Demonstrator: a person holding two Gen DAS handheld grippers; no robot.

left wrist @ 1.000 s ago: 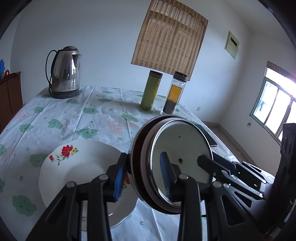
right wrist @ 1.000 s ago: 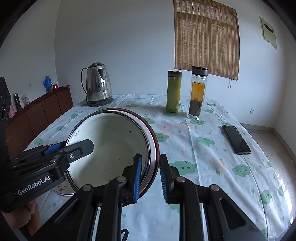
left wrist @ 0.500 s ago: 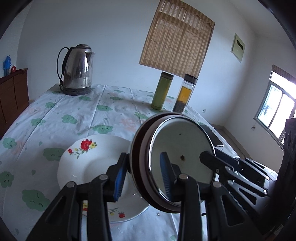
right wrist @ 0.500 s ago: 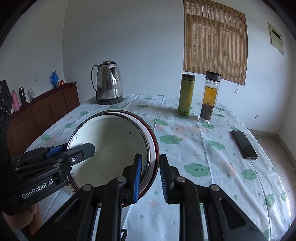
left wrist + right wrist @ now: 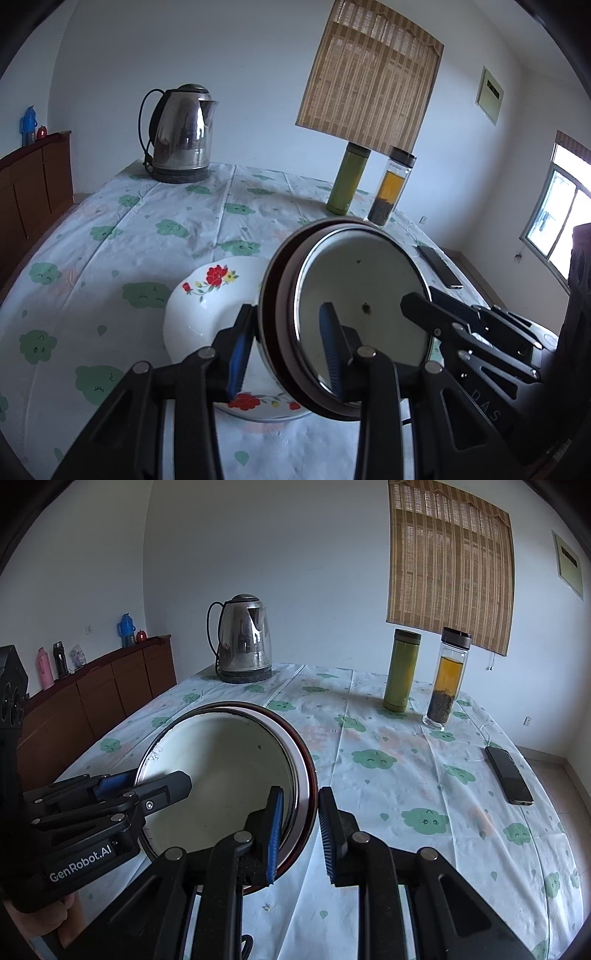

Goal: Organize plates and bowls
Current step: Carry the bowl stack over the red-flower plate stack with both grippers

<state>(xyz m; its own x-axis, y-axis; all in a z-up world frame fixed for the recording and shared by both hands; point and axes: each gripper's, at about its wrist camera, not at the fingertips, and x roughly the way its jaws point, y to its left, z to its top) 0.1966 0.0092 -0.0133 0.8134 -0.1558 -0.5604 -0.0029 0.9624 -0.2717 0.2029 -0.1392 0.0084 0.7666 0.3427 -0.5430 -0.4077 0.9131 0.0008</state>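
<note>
Both holding the white bowl (image 5: 221,775) with the dark red rim up in the air over the near left of the table (image 5: 406,794), above the flower plate (image 5: 207,306): left gripper (image 5: 284,350) and right gripper (image 5: 299,834) each pinching its rim.

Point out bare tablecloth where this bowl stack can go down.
Free: the wide middle between the kettle, the green flask and the phone. Crowded: under the bowl stack, where the flowered plate lies.
</note>
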